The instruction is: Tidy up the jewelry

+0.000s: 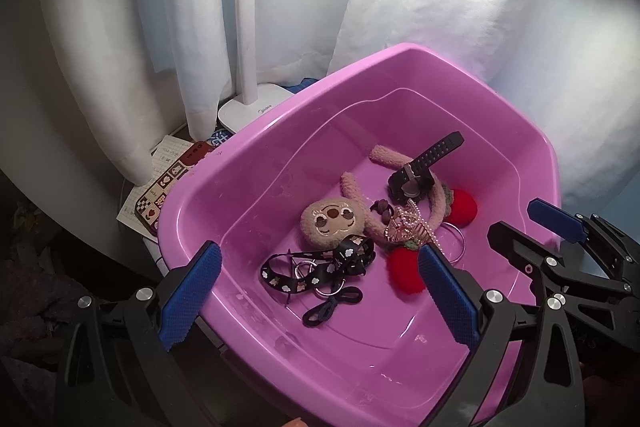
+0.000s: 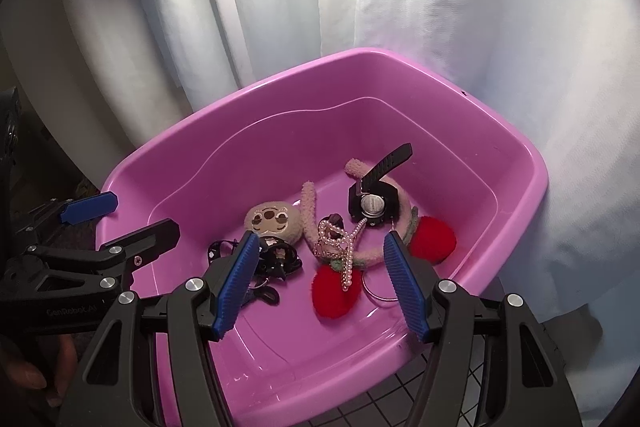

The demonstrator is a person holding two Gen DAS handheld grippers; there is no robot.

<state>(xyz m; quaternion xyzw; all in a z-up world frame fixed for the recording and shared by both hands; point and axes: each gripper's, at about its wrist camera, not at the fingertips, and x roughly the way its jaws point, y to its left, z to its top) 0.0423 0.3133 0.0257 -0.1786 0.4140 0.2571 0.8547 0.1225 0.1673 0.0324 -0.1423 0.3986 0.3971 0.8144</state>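
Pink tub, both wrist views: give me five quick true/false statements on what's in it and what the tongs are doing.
1. The black watch lies inside the pink tub. True.
2. The right tongs are clamped on the pearl necklace. False: their fingers stand apart with nothing pressed between them.
3. The left tongs hold the black patterned lanyard. False: they are open above it, and it lies on the tub floor.
4. Two red plush strawberries are in the tub. True.
5. The plush face sits outside the tub. False: it lies inside, beside the lanyard.
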